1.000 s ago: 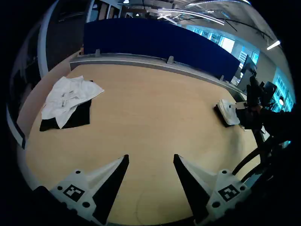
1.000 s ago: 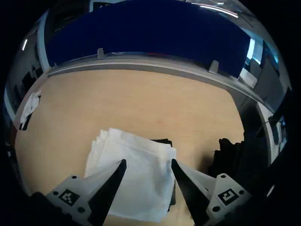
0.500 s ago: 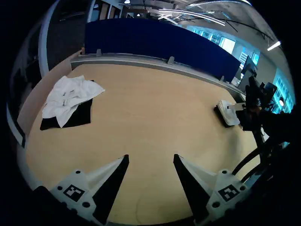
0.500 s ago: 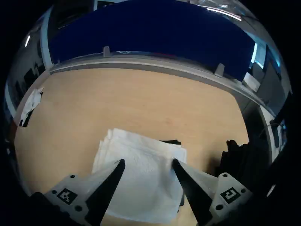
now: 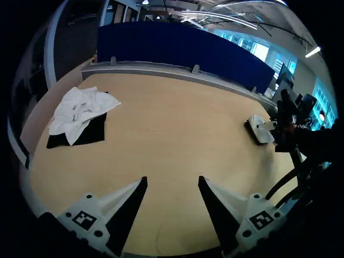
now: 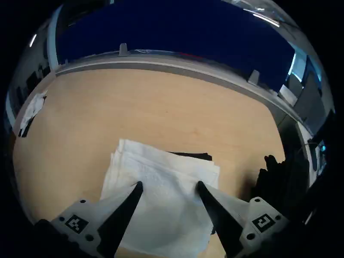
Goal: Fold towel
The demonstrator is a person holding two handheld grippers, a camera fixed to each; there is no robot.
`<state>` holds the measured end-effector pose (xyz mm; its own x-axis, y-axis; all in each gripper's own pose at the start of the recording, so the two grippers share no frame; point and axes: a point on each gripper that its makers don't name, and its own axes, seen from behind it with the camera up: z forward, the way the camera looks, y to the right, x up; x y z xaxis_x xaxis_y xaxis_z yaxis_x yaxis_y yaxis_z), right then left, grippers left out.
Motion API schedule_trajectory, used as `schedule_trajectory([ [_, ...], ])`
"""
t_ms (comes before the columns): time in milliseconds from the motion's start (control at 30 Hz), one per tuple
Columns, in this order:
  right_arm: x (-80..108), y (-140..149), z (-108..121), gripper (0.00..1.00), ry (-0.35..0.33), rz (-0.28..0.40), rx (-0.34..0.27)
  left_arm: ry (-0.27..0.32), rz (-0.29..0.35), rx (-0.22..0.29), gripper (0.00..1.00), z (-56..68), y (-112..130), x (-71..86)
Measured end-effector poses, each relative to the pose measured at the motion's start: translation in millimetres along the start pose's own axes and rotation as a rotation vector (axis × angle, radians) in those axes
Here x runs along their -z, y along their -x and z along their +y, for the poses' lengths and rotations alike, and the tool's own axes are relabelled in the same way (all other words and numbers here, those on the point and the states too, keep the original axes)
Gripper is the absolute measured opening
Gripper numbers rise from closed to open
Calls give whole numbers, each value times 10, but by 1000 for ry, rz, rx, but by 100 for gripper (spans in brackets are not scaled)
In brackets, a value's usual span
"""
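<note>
**Surface.** Light wood table (image 5: pixel 172 116), with a grey rail (image 5: pixel 172 71) along its far edge and a blue partition (image 5: pixel 172 45) standing behind the rail.

**Room.** Office space with strip ceiling lights (image 5: pixel 219 15). Bright windows (image 5: pixel 253 47) at far right.

**Crumpled towel** (image 5: pixel 79 109). White and unfolded, at the table's far left in the left gripper view. It lies partly over a black cloth (image 5: pixel 88 133). Long axis runs from the near-left corner up to the far right.

**Folded towel** (image 6: pixel 163 193). White, layered rectangle, just beneath the right gripper's fingers in the right gripper view. It rests on a second black cloth (image 6: pixel 193 155), which peeks out past its far edge. The far edge slants, its left end farther off. The long axis appears to run roughly along the fingers. In the left gripper view it sits at the table's right end, well apart from the crumpled towel.

**Left gripper** (image 5: pixel 172 178). Level over bare table at the near edge, pointing across the surface. Fingers spread, nothing between them.

**Right gripper** (image 6: pixel 167 185). Tilted down over the folded towel. Fingers parted, not clamped; contact with the cloth cannot be told. In the left gripper view a dark-covered hand (image 5: pixel 286 131) holds it at the towel.
</note>
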<state>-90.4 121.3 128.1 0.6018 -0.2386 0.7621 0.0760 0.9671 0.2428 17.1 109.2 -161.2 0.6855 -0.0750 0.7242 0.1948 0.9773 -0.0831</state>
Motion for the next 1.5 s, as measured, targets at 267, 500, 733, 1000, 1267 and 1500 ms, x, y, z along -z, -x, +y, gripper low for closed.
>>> schedule_trajectory([
  [267, 166, -180, 39, 100, 4, 62, -17, 5, 6, 4, 87, -5, -14, 23],
  [500, 341, -193, 29, 100, 3, 101, -43, 17, 10, 3, 87, 20, -25, 7],
  [733, 483, 27, -43, 100, 5, 104, -64, 23, 15, 3, 87, 26, -37, 3],
  [1000, 599, 447, -167, 100, 2, 77, -82, 24, 15, 4, 87, 11, -17, -11],
  [1267, 513, 686, -203, 100, -1, 42, -95, 27, 15, -10, 87, 51, -22, 5],
  [1500, 445, 749, -230, 100, 0, 34, -109, 26, 21, -3, 88, 65, -18, 35],
])
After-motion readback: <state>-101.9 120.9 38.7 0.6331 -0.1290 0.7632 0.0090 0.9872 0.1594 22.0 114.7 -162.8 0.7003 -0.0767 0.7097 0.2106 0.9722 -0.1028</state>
